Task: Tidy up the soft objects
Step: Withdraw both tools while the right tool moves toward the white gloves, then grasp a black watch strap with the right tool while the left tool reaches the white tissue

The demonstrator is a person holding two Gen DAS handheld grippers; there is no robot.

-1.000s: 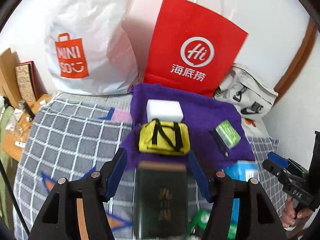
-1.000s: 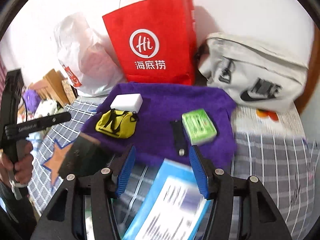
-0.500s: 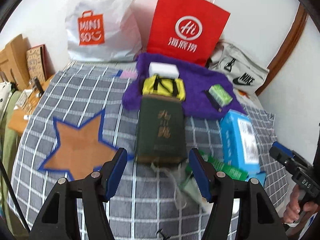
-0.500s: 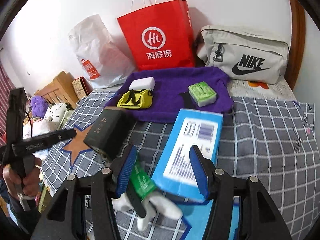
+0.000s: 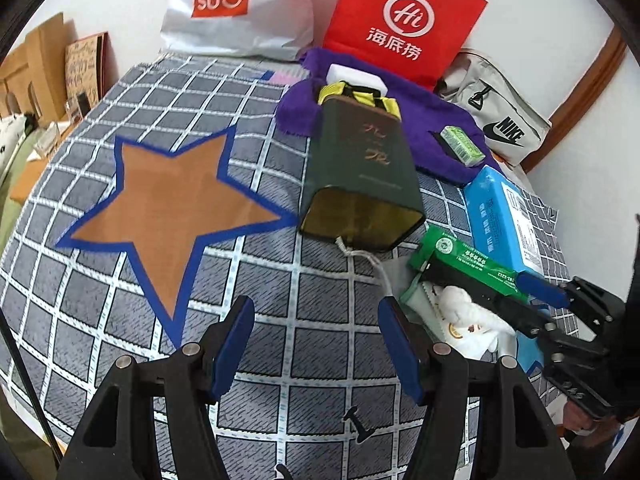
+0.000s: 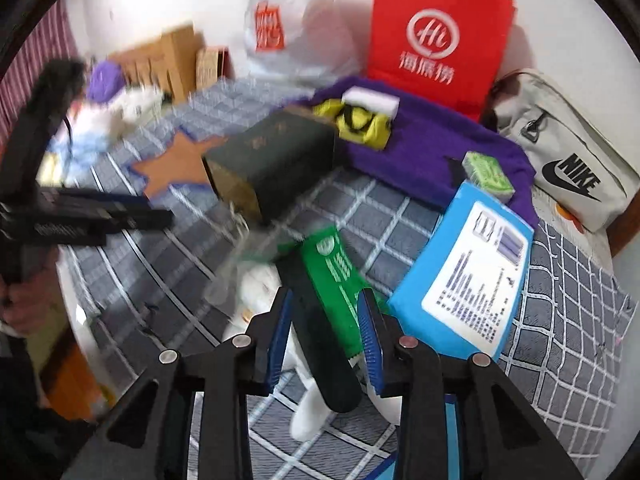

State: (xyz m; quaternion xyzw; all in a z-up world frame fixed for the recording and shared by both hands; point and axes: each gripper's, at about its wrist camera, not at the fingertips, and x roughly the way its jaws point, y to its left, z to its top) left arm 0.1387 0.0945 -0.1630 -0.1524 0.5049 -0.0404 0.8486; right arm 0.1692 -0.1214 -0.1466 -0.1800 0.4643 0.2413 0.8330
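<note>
A green-and-black long box (image 6: 332, 300) lies on a white plush toy (image 6: 256, 284) at the bed's near right; both also show in the left wrist view, the box (image 5: 468, 266) over the plush (image 5: 464, 308). My right gripper (image 6: 325, 330) stands with its jaws narrowed around the box; I cannot tell whether they press it. It shows in the left wrist view (image 5: 540, 296) low over the pile. My left gripper (image 5: 318, 344) is open and empty above the checked bedcover (image 5: 280, 280). A purple towel (image 5: 436, 120) at the back carries a yellow pouch (image 6: 362, 124), a white sponge (image 6: 370, 100) and a green pack (image 6: 488, 170).
A dark green box (image 5: 360, 168) lies on its side mid-bed, next to an orange star patch (image 5: 176, 204). A blue box (image 6: 464, 276) lies at right. A red paper bag (image 5: 404, 20), a white Miniso bag (image 5: 232, 4) and a grey Nike bag (image 5: 496, 120) stand against the wall.
Both grippers have pulled back from the purple towel toward the near bed edge. My right gripper has come down around the green-and-black box and its jaws have narrowed. The right view is blurred.
</note>
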